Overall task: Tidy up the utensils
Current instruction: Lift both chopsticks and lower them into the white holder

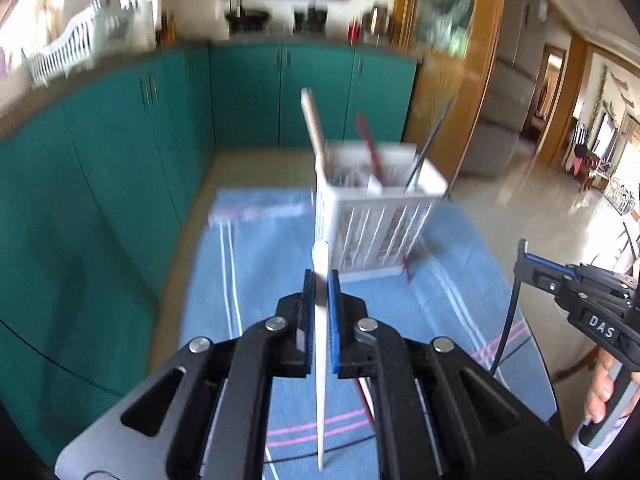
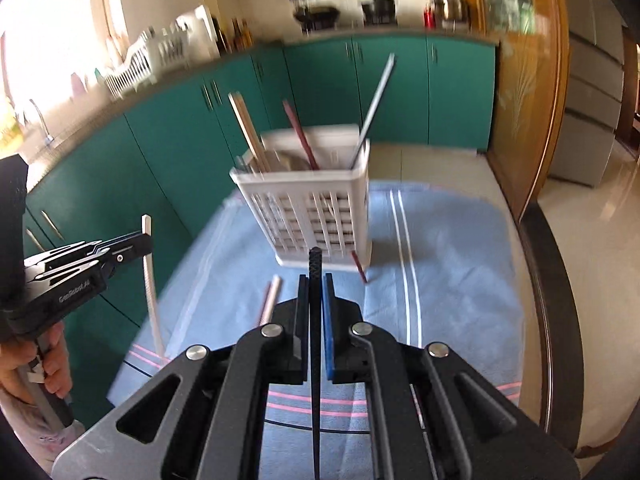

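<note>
A white slotted utensil holder [image 1: 372,220] [image 2: 312,208] stands on a blue cloth [image 1: 280,264] [image 2: 448,264]. It holds wooden, red and dark chopsticks. My left gripper [image 1: 321,276] is shut on a white chopstick [image 1: 321,344], held upright in front of the holder; it also shows in the right wrist view [image 2: 151,280]. My right gripper [image 2: 316,280] is shut on a black chopstick [image 2: 315,340], just in front of the holder. The right gripper appears at the right edge of the left wrist view [image 1: 520,256], gripping the black chopstick [image 1: 514,300].
A pinkish chopstick [image 2: 272,300] and a red chopstick [image 2: 359,268] [image 1: 407,268] lie on the cloth by the holder's base. Teal cabinets [image 1: 120,140] [image 2: 168,140] run behind and left. A white dish rack [image 2: 140,64] sits on the counter. The table's dark edge [image 2: 556,280] curves at right.
</note>
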Action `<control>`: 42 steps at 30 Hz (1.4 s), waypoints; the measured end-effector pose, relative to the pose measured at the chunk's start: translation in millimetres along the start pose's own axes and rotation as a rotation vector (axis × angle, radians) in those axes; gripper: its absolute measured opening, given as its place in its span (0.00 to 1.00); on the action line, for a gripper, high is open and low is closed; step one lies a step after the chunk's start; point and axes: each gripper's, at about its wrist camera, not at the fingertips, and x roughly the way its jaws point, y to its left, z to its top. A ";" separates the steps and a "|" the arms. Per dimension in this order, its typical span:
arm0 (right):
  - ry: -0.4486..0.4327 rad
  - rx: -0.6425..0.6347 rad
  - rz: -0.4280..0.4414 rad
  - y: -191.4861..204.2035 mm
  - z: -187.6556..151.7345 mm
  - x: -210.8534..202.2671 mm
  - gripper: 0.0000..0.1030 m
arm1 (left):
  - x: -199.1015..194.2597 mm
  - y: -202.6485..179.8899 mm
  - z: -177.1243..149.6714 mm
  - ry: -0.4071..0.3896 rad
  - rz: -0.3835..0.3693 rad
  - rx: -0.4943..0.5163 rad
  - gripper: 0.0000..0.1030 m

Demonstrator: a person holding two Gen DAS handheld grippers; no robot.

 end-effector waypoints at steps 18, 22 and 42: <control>-0.134 -0.045 0.007 20.7 33.0 -34.9 0.06 | -7.4 -2.9 14.2 -0.111 -0.049 -0.083 0.06; -0.141 -0.035 0.021 16.9 44.4 -32.2 0.07 | -12.3 -2.6 36.1 -0.155 -0.078 -0.088 0.06; -0.395 -0.013 -0.087 -4.0 182.0 -24.3 0.07 | -2.5 -0.8 172.0 -0.460 0.038 -0.208 0.06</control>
